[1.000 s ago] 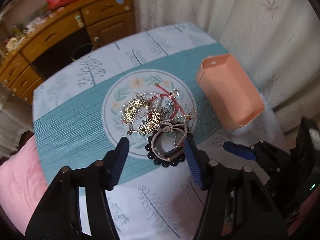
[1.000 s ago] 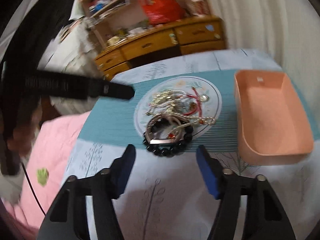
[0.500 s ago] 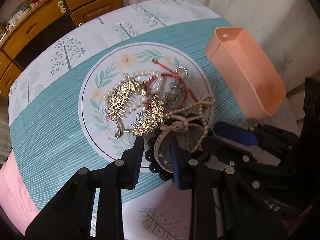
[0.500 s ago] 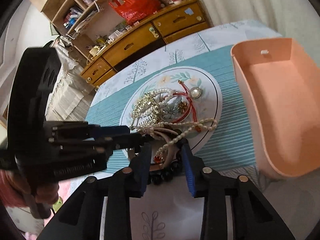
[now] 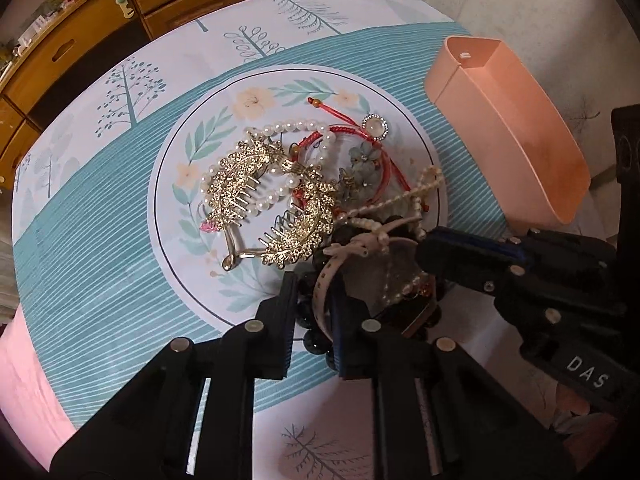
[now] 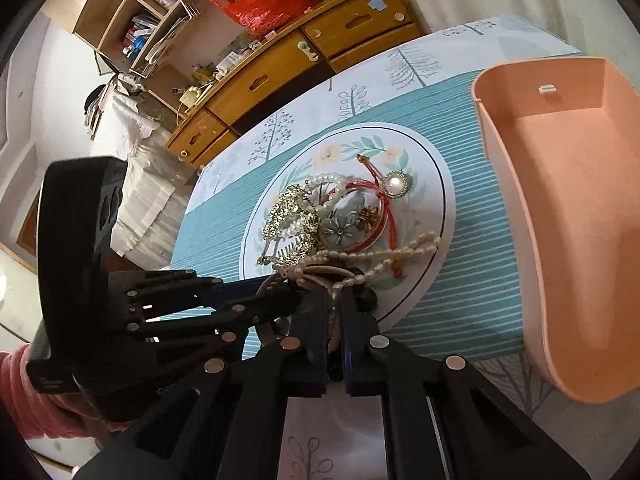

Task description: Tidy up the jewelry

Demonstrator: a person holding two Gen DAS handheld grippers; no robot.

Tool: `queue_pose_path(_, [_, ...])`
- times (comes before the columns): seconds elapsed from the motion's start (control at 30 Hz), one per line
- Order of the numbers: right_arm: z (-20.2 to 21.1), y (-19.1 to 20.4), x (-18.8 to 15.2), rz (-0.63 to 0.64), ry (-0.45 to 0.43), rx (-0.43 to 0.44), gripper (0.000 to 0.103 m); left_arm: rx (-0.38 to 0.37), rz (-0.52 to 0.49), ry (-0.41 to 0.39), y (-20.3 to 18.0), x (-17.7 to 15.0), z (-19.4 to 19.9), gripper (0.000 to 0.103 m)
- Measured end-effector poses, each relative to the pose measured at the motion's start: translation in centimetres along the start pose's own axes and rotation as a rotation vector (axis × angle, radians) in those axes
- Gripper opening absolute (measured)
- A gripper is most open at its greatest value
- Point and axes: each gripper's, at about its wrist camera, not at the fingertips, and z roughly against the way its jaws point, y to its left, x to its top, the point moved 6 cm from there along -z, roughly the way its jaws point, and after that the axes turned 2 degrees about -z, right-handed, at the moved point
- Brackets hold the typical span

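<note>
A jewelry pile lies on the round floral print of the tablecloth (image 5: 192, 240): gold combs (image 5: 236, 188), a pearl bracelet (image 5: 296, 126), a red cord (image 5: 348, 130), a long pearl strand (image 5: 400, 200) and a black bead bracelet (image 5: 316, 344). At the pile's near edge my left gripper (image 5: 315, 280) is closing on a cream perforated band (image 5: 338, 254), which sits between its pads beside black beads. My right gripper (image 6: 334, 300) is shut, and the pearl strand (image 6: 372, 256) runs down into its narrow gap. Its tips (image 5: 424, 244) lie right of the band. The peach tray (image 5: 520, 128) is empty.
The peach tray (image 6: 560, 200) stands at the cloth's right edge. Wooden drawers (image 6: 280, 64) and shelves with a red bag (image 6: 264, 4) are behind the table. Pink fabric (image 5: 24, 380) lies at the left, curtains at the right. A pink sleeve (image 6: 24, 400) holds the left gripper.
Both grippers came down onto the near edge of the pile and their jaws narrowed from wide open. The left closed around the cream band, and the right closed beside it.
</note>
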Motion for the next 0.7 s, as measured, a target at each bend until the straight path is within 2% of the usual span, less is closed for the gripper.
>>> queue_pose_path(0.2, [0.8, 0.5, 1.3, -0.052, 0.0, 0.076, 0.005, 0.009, 0.015, -0.023, -0.1, -0.1, 1.7, 0.013])
queue_pose_path(0.3, [2.6, 1.4, 1.8, -0.037, -0.016, 0.116, 0.005, 0.019, 0.02, -0.031, -0.2, -0.3, 2.5, 0.013])
queue_pose_path(0.7, [15.6, 5.4, 4.0, 0.021, -0.218, 0.264, 0.005, 0.07, 0.06, -0.064, -0.7, -0.7, 4.6, 0.013])
